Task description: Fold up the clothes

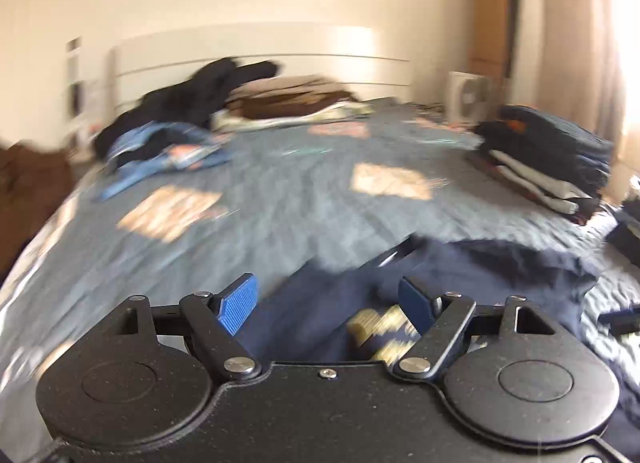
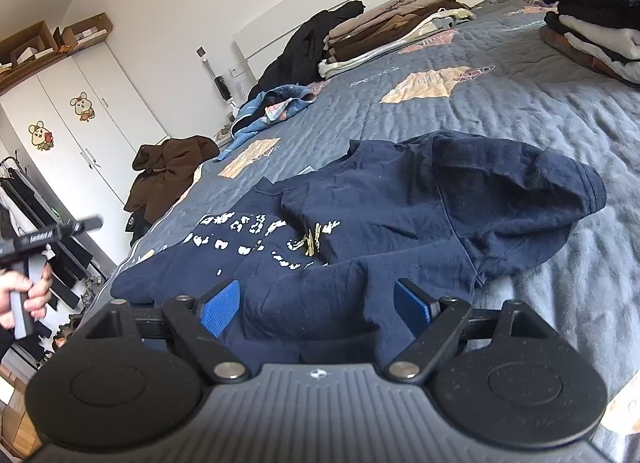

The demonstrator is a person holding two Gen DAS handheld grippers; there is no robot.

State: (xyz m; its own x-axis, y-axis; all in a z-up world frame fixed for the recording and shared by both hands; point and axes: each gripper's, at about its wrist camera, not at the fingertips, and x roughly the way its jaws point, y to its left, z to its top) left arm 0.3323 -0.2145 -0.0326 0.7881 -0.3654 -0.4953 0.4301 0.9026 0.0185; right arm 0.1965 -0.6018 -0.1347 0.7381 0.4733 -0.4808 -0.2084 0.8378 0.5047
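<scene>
A navy T-shirt (image 2: 400, 215) with white and gold print lies on the grey-blue quilted bed (image 2: 520, 103), one sleeve folded in over its front. My right gripper (image 2: 316, 303) hovers over the shirt's near hem, open, with nothing between its blue pads. In the blurred left wrist view, my left gripper (image 1: 328, 299) is open above the navy T-shirt (image 1: 480, 271) and holds no cloth. At the left edge of the right wrist view, a person's hand (image 2: 28, 291) holds the left gripper's handle off the bed's side.
A folded stack (image 2: 596, 35) sits at the bed's right. By the headboard lie folded beige and brown clothes (image 2: 396, 27), a black garment (image 2: 308, 47) and a blue heap (image 2: 272, 107). A brown hoodie (image 2: 168, 175) hangs over the left edge near a white wardrobe (image 2: 80, 115).
</scene>
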